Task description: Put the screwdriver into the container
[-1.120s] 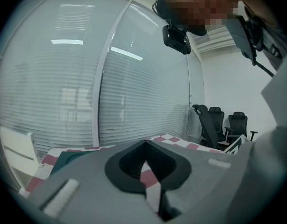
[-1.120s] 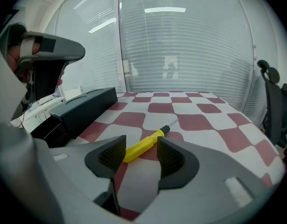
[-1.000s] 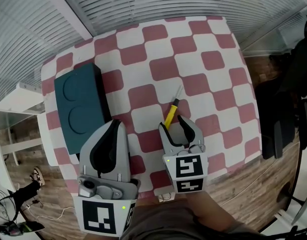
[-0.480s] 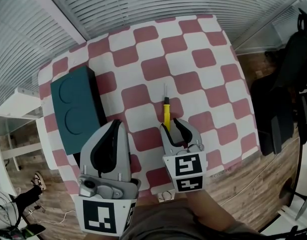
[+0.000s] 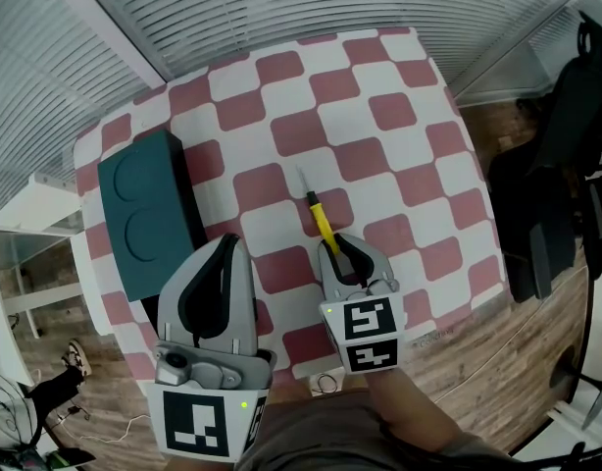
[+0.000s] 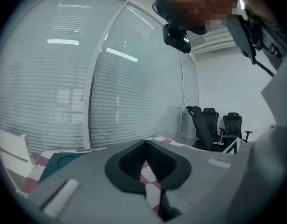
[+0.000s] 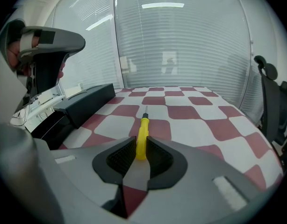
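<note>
The screwdriver (image 5: 321, 222) has a yellow handle and a thin metal shaft that points away and to the left over the checkered table (image 5: 379, 116). My right gripper (image 5: 338, 250) is shut on the handle's near end; in the right gripper view the handle (image 7: 142, 135) sits pinched between the jaws of that gripper (image 7: 141, 147). The container (image 5: 149, 214) is a dark teal box with a closed lid at the table's left edge, seen as a dark box (image 7: 87, 101) to the left. My left gripper (image 5: 225, 245) hovers beside it, shut and empty (image 6: 144, 146).
Black office chairs (image 5: 561, 184) stand off the table's right side, on a wooden floor. A white shelf (image 5: 31, 199) is left of the table. Window blinds (image 5: 311, 3) run along the far side. The table's near edge lies just under both grippers.
The screwdriver's shaft has swung from pointing up and right to pointing up and left while held in the right gripper. The left gripper has stayed put.
</note>
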Demonstrator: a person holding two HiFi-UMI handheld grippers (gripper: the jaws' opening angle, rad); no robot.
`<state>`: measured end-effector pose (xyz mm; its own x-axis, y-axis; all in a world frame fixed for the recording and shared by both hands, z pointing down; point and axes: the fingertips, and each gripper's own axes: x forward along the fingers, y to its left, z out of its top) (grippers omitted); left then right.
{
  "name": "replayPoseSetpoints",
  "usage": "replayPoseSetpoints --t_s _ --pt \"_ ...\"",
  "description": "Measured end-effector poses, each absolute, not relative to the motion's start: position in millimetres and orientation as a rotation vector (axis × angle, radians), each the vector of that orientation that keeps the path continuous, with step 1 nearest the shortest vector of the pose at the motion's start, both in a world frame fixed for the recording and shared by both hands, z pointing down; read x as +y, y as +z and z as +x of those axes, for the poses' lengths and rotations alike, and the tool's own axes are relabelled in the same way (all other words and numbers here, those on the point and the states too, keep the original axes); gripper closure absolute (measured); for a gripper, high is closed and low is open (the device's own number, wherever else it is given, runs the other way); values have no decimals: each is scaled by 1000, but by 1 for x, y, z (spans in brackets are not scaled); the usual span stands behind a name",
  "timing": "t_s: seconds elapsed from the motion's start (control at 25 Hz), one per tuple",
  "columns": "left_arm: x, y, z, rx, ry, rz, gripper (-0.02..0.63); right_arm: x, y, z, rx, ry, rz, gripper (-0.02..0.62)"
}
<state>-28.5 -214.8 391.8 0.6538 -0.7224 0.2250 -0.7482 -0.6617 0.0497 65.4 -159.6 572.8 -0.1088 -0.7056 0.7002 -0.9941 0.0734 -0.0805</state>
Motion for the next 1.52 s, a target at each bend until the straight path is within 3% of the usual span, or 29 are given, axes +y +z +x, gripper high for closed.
replayPoseSetpoints --t_s 0.48,1.52 --pt "-202 371 -31 -1320 272 2744 606 -168 535 76 -1970 678 1711 509" --pt "-102 257 -41 -1968 31 2588 606 -149 268 52 -2676 20 1420 509"
